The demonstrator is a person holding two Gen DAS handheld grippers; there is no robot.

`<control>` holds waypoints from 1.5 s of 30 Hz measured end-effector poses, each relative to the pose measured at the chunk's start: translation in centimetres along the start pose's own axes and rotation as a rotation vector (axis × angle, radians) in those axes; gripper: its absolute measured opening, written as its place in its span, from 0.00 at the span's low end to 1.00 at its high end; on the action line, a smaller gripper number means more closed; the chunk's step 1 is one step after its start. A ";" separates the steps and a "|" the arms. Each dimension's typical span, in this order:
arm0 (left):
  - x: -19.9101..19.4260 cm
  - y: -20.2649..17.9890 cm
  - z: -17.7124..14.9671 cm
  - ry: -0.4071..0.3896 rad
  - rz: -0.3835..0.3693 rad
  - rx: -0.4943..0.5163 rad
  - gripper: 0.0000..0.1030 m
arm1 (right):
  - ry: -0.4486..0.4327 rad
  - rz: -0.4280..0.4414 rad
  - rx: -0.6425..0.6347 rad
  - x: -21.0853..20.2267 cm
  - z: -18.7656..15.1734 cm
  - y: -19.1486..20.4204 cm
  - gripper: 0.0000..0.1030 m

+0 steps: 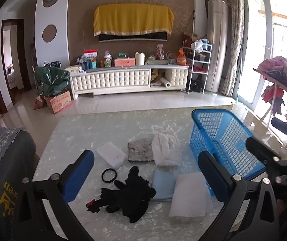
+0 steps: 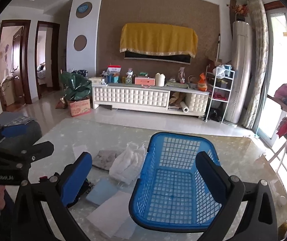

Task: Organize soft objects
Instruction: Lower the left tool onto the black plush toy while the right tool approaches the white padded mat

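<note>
The marbled table (image 1: 107, 128) fills the lower half of both views, with the soft things gathered near its middle. The largest thing on it is the blue basket (image 2: 173, 184), a mesh-walled tub standing upright at the right side, with nothing inside it. Left of the basket lies a fluffy white bundle (image 1: 165, 148), just beside a grey mottled pad (image 1: 140, 149). Nearer the camera, a white foam sheet (image 1: 190, 194) lies close against the basket's wall and partly over a pale blue pad (image 1: 162, 184). A black plush toy (image 1: 132, 194) sprawls left of the blue pad, touching its edge. A white foam block (image 1: 112, 156) sits left of the grey pad, and a small black ring (image 1: 108, 175) lies just in front of it.

The left claw (image 1: 147, 178) hangs above the plush toy and pads, spread wide and holding nothing. The right claw (image 2: 143, 178) hangs above the basket's near left rim, likewise spread wide and bare.
</note>
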State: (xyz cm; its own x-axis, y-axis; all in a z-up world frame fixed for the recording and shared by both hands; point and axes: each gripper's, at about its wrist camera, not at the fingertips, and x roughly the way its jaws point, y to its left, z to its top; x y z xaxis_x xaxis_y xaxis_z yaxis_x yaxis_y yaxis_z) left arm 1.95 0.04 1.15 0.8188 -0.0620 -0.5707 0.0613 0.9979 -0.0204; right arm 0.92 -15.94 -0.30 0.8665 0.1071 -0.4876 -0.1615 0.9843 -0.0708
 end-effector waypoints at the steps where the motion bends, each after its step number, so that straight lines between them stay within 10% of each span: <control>1: 0.0 0.2 0.0 0.008 -0.005 0.004 1.00 | 0.008 0.002 0.003 0.1 0.0 0.0 1.00; 18: 3.1 6.8 2.8 0.159 -0.049 0.040 1.00 | 0.285 0.073 0.027 4.6 2.5 0.0 1.00; 33: 8.5 10.1 -1.7 0.334 -0.162 0.165 1.00 | 0.544 0.275 -0.052 9.8 0.1 6.6 0.95; 45: 11.9 9.0 -5.2 0.452 -0.205 0.330 1.00 | 0.744 0.214 -0.092 11.8 -3.0 8.2 0.92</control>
State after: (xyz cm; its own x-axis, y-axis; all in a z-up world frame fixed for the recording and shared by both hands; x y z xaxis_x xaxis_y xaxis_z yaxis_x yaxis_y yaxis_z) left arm 9.28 8.42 -10.05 0.4517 -0.1665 -0.8765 0.4258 0.9035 0.0477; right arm 8.44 -6.97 -9.23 0.2728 0.1390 -0.9520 -0.3560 0.9338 0.0344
